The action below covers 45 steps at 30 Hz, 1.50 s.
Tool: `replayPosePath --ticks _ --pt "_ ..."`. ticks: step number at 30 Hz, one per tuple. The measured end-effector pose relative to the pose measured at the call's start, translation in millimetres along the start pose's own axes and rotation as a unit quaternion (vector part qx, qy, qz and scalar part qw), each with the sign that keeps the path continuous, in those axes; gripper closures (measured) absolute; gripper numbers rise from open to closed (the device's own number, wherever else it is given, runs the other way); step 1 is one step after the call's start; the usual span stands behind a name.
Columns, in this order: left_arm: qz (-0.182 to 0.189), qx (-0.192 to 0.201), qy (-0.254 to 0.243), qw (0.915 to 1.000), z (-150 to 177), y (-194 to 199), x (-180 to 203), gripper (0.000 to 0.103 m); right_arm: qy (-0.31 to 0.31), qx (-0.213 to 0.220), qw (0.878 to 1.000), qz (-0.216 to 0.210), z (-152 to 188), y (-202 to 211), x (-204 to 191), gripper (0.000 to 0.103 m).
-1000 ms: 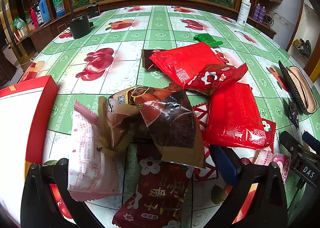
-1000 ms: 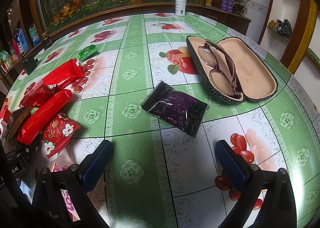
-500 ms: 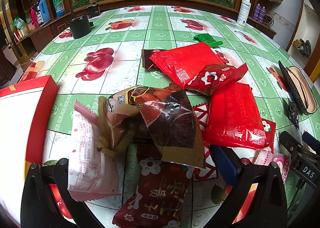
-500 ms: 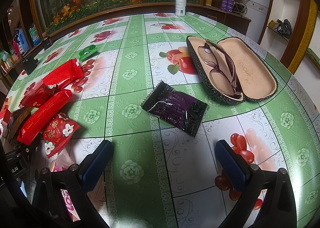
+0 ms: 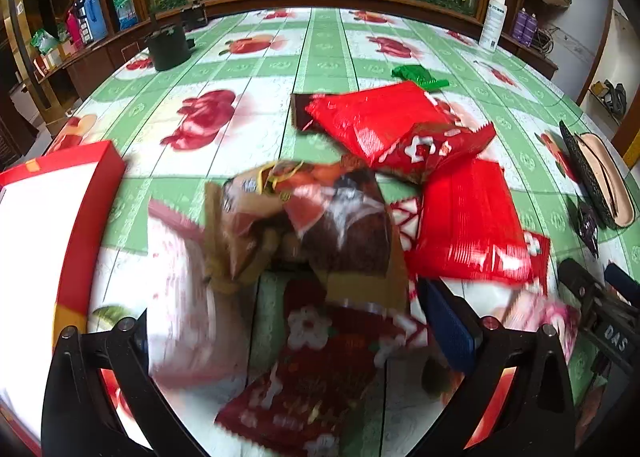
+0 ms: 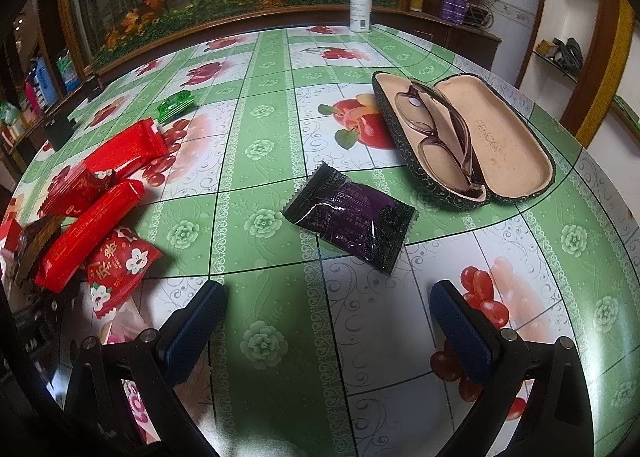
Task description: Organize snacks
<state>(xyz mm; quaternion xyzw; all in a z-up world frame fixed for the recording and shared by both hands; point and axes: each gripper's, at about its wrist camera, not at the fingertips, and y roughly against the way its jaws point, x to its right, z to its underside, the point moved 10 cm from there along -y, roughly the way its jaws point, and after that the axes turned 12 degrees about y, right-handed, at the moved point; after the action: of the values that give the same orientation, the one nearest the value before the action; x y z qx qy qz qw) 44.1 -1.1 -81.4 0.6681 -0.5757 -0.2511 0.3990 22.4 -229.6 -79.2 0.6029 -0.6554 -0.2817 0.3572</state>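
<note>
The left gripper [image 5: 296, 337] hangs over a heap of snack packets on the table [image 5: 320, 57] with its green-and-white fruit-print cloth; its jaws are spread wide, one on either side of the heap, closed on nothing. Between them lies a dark red crinkle-edged packet with white flowers [image 5: 316, 373], blurred in this view. A crumpled brown-and-tan foil bag [image 5: 320, 225] lies across its far end, and a pale pink wrapper [image 5: 192, 297] lies just beside the left jaw. Beyond are glossy bright red flat packets [image 5: 468, 225], overlapping one another. A red-sided box with a white inside [image 5: 44, 225] stands at the left edge of the table.

The right gripper [image 6: 326, 331] has its jaws wide apart over bare cloth, gripping nothing. Ahead of it a shiny purple-and-black sachet with zigzag ends [image 6: 352, 219] lies flat and alone, near an open patterned spectacle case holding brown-framed glasses [image 6: 508, 149].
</note>
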Motion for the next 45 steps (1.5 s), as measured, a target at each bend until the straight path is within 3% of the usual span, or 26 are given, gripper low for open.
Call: replayPosePath --ticks 3,5,8,12,16,22,26,30,37,45 --pt "-0.009 0.004 0.002 0.9999 9.6 12.5 -14.7 0.000 0.021 -0.009 0.999 -0.024 3.4 -0.1 -1.8 0.000" --pt "-0.011 0.009 -0.010 0.9999 17.0 23.3 -20.4 0.000 -0.013 0.001 0.999 -0.034 5.6 6.7 7.3 0.000" --pt "-0.008 0.033 -0.020 0.9992 24.5 54.1 -34.1 0.000 -0.073 0.054 0.989 -0.117 1.1 28.7 12.3 0.000" --pt "0.016 0.077 -0.035 0.9963 25.9 95.9 -50.3 0.000 -0.112 0.151 0.965 -0.180 -0.7 73.2 22.6 0.000" --pt "0.024 0.103 -0.040 0.9936 30.5 123.0 -75.5 0.000 -0.123 0.216 0.958 -0.144 6.0 112.2 55.5 0.000" --pt "0.012 0.132 -0.042 0.9903 39.3 143.9 -106.5 0.000 -0.120 0.202 0.969 -0.077 27.1 136.3 96.1 0.000" --pt "0.016 0.129 -0.051 0.9902 47.1 147.0 -113.8 0.000 -0.123 0.189 0.969 -0.100 41.1 142.6 93.5 0.000" --pt "0.017 0.119 -0.051 0.9914 58.0 145.9 -118.5 0.000 -0.057 0.170 0.978 -0.107 42.8 137.7 51.8 0.000" --pt "0.017 0.111 -0.043 0.9928 65.9 146.0 -121.0 0.000 -0.026 0.139 0.971 -0.192 48.4 124.0 -25.5 0.000" --pt "-0.015 0.145 -0.049 0.9882 56.9 164.5 -125.4 0.000 0.042 0.151 0.969 -0.190 51.3 146.0 -73.8 0.000"
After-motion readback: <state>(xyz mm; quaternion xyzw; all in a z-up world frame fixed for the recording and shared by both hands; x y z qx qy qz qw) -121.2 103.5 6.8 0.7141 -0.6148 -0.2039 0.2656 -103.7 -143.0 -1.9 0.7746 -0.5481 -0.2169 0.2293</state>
